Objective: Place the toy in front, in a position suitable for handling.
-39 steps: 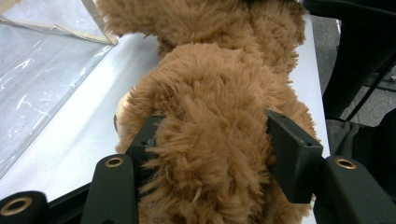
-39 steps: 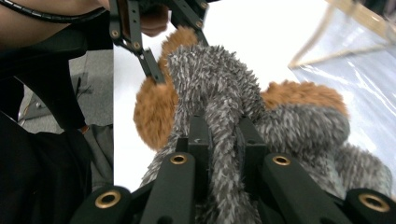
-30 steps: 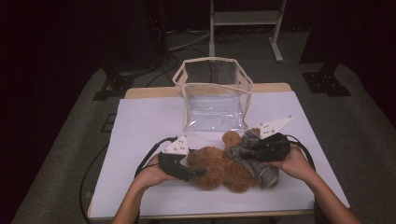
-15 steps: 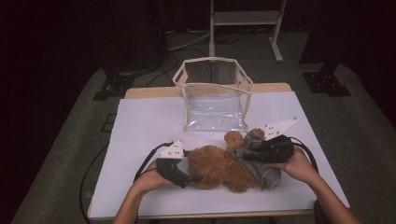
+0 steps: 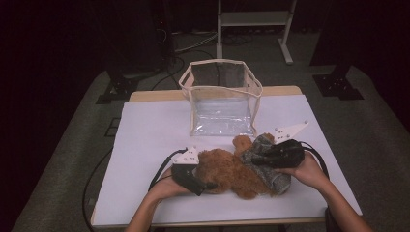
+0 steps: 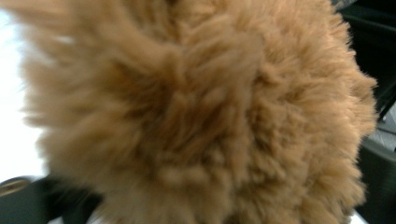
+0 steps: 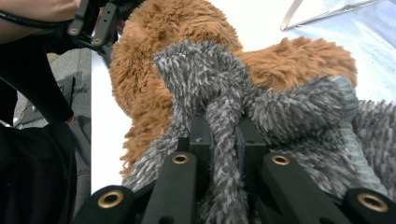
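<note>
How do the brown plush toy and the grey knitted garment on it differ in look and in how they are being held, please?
The brown plush toy has long shaggy fur; the grey garment has short bristly pile with a ribbed edge. The right gripper pinches a fold of the grey garment between its jaws; the left gripper presses into the plush toy, its grip hidden by fur. Both lie on the white table.

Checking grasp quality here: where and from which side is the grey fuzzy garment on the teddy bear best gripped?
Grip a raised fold of the grey garment, coming from the person's right, where it drapes loosely over the brown teddy bear. The right gripper already pinches such a ridge; the fluffy pile bunches easily, giving the jaws something thin to close on.
</note>
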